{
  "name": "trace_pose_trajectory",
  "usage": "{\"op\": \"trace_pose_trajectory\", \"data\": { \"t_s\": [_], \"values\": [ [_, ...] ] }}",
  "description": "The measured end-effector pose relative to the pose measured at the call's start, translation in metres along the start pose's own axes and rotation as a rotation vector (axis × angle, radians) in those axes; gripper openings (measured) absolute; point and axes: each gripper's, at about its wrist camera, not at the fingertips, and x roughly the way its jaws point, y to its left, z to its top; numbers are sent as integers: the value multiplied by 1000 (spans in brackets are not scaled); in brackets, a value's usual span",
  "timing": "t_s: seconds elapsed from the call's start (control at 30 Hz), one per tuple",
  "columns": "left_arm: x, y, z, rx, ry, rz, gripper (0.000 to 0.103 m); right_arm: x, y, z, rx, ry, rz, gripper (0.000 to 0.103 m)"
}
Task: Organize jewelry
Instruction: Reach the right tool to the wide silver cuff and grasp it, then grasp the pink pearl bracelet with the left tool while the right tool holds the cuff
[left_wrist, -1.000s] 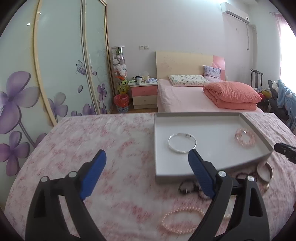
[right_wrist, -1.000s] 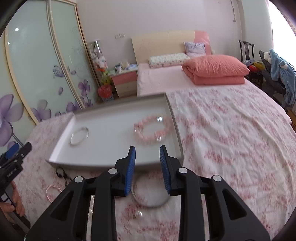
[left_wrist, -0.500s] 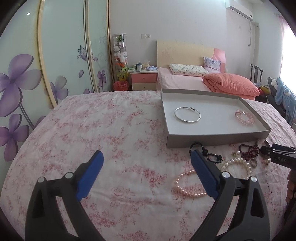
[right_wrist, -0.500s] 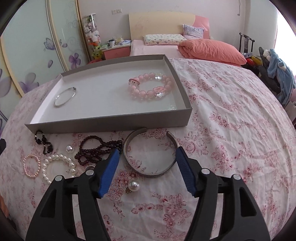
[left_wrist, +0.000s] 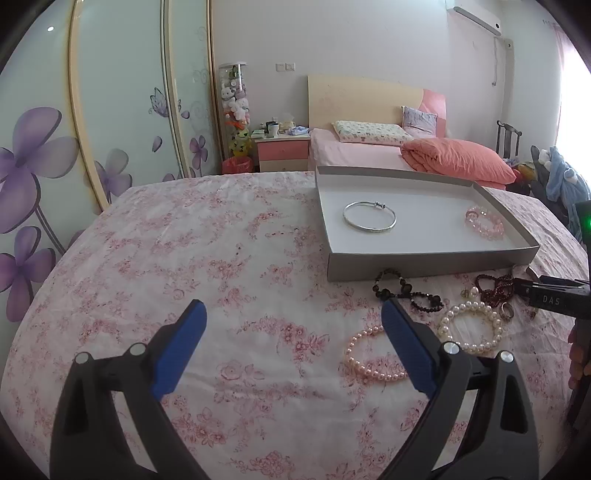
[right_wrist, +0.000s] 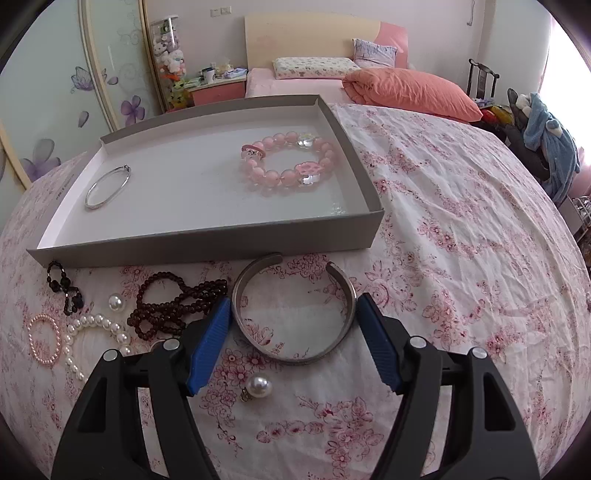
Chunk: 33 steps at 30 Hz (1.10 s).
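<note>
A grey tray (right_wrist: 207, 247) on the floral cloth holds a thin silver bangle (right_wrist: 107, 188) and a pink bead bracelet (right_wrist: 284, 177). In front of it lies a wide silver cuff (right_wrist: 295, 358). My right gripper (right_wrist: 292, 300) is low over the cuff with one blue pad at each side; its jaws are opening and it grips nothing. Left of the cuff lie dark red beads (right_wrist: 173, 306), a white pearl bracelet (right_wrist: 92, 321) and a black bead strand (right_wrist: 62, 284). My left gripper (left_wrist: 291, 306) stands wide open over bare cloth, with a pink pearl bracelet (left_wrist: 349, 354) beside its right finger.
A loose pearl earring (right_wrist: 258, 386) lies just behind the cuff, another pearl (right_wrist: 115, 302) near the red beads. In the left wrist view the tray (left_wrist: 424, 264) sits at the right. A bed, a nightstand and wardrobe doors lie beyond the table.
Both grippers have sunk toward the cloth and tipped down. The right jaws have gone from nearly shut to wide, and now straddle the silver cuff. The left jaws have stayed wide.
</note>
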Motion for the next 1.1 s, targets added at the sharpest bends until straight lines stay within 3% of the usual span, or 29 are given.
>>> {"op": "trace_pose_trajectory", "data": {
  "t_s": [0.43,0.5,0.57,0.73,0.8,0.87,1.1],
  "values": [
    [2,-14,-8,49,59,-52,93,-7,-35,-9,62,-23,-22,67],
    [7,-21,-10,73,84,-55,84,-7,-36,-11,53,-25,-27,67],
    [16,-28,-12,95,122,-53,68,-8,-35,-13,46,-29,-27,68],
    [36,-35,-17,105,205,-49,47,-7,-34,-11,37,-33,-21,68],
    [37,-36,-18,107,207,-55,42,-7,-34,-11,34,-35,-19,68],
    [38,-39,-17,118,210,-63,30,-7,-34,-11,32,-36,-17,68],
    [36,-47,-20,156,207,-84,12,-8,-32,-13,12,-36,-5,68]
  ]
}}
